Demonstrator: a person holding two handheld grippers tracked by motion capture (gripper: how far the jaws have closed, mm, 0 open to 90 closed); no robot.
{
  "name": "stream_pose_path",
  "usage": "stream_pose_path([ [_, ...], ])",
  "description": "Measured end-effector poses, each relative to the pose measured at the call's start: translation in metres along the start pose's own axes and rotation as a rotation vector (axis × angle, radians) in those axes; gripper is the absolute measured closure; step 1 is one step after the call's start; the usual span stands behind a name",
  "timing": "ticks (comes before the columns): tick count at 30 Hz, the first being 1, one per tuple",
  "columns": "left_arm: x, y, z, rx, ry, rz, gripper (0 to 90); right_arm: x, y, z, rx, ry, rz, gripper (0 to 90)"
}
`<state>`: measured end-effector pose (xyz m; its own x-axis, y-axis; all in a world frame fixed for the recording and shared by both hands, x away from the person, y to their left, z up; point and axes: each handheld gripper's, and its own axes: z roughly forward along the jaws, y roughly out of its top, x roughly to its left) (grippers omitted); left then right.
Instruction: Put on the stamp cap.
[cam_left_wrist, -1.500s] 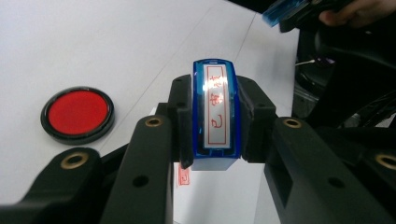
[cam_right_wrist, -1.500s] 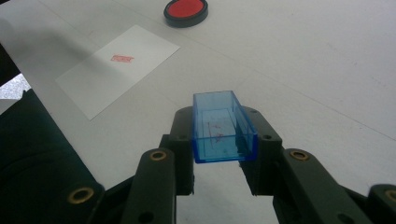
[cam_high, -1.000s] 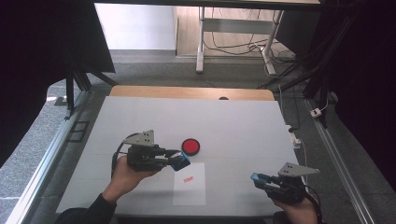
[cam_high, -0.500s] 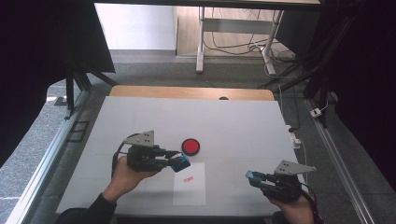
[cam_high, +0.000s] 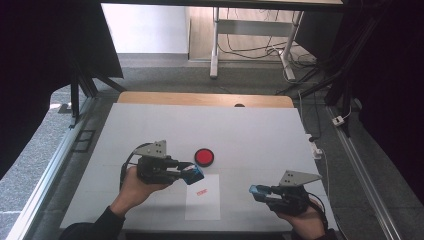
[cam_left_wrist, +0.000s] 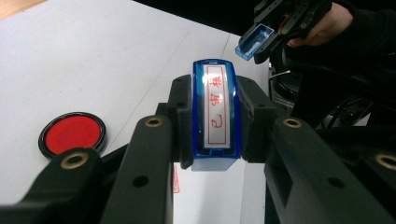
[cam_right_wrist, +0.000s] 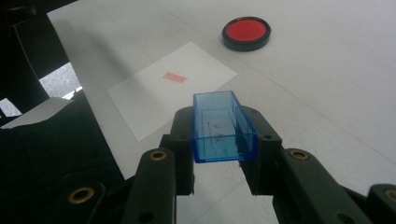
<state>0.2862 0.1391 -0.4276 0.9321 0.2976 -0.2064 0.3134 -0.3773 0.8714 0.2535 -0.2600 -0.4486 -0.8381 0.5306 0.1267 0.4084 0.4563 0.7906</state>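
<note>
Blue stamp (cam_left_wrist: 215, 114): clamped in left gripper (cam_high: 192, 172), above sheet of paper (cam_high: 203, 197) near table (cam_high: 250, 130) front edge; red characters partly legible. Blue cap (cam_right_wrist: 223, 127): held by right gripper (cam_high: 257, 190), front right corner. Red ink pad (cam_high: 204, 156): mid-table. Imprint on paper illegible.

The table (cam_high: 250, 130) is bright and evenly lit, with dark surroundings (from 9 to 3 o'clock). Gripper views are soft; near jaws blur at 6 o'clock.

A grey table (cam_high: 150, 130) with a wooden far edge stands on grey carpet (cam_high: 165, 77). Beyond it, ahead of the grippers, a desk frame (cam_high: 215, 45), loose cables (cam_high: 250, 47), dark curtains (cam_high: 45, 50).
</note>
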Motion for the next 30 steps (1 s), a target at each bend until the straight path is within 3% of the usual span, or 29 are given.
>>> stream_pose_path([
  [10, 0.0, 0.001, -0.001, 0.002, -0.001, 0.006, 70.3, 0.008, 0.012, 0.014, -0.009, 0.078, -0.02, 68.0],
  [21, -0.001, 0.001, 0.0, 0.009, -0.006, 0.019, 70.3, 0.012, 0.022, 0.028, -0.005, 0.124, -0.028, 68.0],
  [30, -0.002, 0.003, -0.002, 0.009, -0.012, 0.024, 70.3, 0.022, 0.034, 0.045, 0.01, 0.187, -0.079, 67.9],
])
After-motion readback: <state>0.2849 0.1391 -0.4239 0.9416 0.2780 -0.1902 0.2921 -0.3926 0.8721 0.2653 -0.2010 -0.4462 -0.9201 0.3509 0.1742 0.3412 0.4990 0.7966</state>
